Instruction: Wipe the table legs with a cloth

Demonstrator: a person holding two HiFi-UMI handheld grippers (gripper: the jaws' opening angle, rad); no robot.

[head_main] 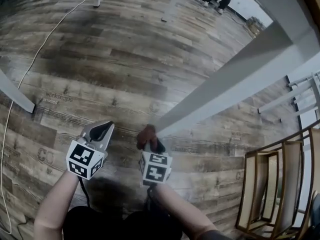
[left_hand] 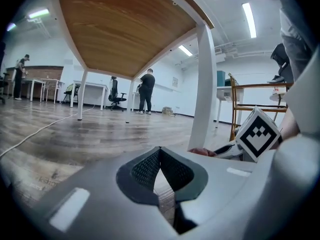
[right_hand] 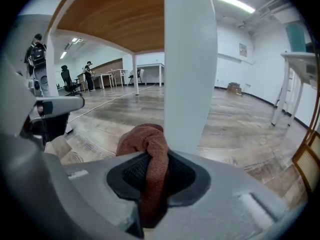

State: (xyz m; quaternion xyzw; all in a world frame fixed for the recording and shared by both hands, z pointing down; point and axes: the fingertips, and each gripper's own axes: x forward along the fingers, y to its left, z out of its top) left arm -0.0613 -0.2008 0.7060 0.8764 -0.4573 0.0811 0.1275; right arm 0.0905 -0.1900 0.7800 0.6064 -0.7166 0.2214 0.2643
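Observation:
A white table leg (head_main: 235, 79) slants down to the wooden floor, and its foot meets a rust-brown cloth (head_main: 147, 134). My right gripper (head_main: 150, 143) is shut on that cloth. In the right gripper view the cloth (right_hand: 150, 154) bulges out of the jaws and presses against the base of the leg (right_hand: 189, 69). My left gripper (head_main: 101, 132) hovers low over the floor to the left of the leg, its jaws closed with nothing between them. In the left gripper view the leg (left_hand: 205, 84) stands to the right, with the cloth (left_hand: 202, 151) at its foot.
A wooden chair (head_main: 272, 189) stands at the right. A white cable (head_main: 30, 69) runs across the floor at the left. Another white leg (head_main: 17, 96) reaches the floor at far left. People (left_hand: 146, 90) stand far off by desks.

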